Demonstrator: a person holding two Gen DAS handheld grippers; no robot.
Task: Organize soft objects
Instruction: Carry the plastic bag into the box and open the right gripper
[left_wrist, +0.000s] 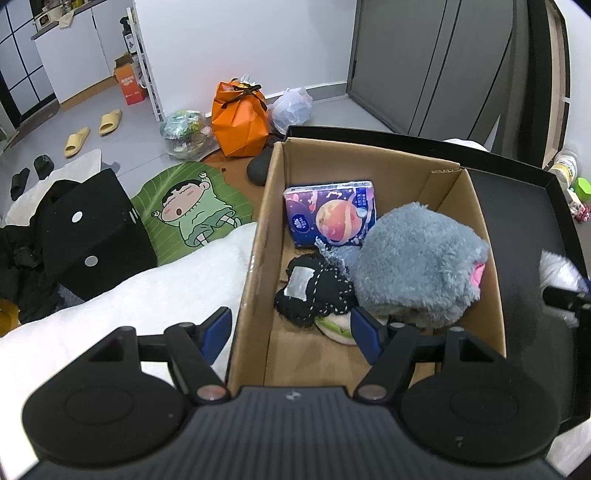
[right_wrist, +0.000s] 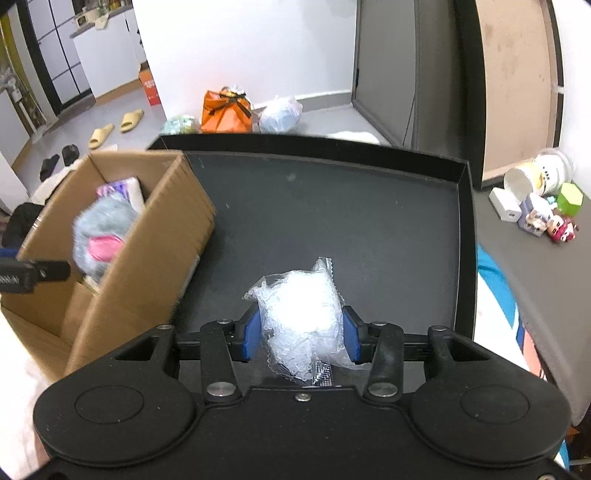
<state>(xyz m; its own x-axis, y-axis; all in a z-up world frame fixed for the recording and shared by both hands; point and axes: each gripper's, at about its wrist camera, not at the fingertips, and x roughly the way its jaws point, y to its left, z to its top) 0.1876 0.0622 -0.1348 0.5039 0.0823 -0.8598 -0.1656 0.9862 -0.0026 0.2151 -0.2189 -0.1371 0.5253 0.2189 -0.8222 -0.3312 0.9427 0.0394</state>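
With about 4 soft things already in the cardboard box (left_wrist: 258, 236), the right gripper (right_wrist: 301, 332) pinches a plastic bag (right_wrist: 299, 314) at 6 o'clock, probably next, while the left gripper (left_wrist: 291, 332) is spread empty.

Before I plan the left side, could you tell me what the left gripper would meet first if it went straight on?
Probably the black knitted item in the cardboard box; the left gripper straddles the box's wall, though depth is uncertain.
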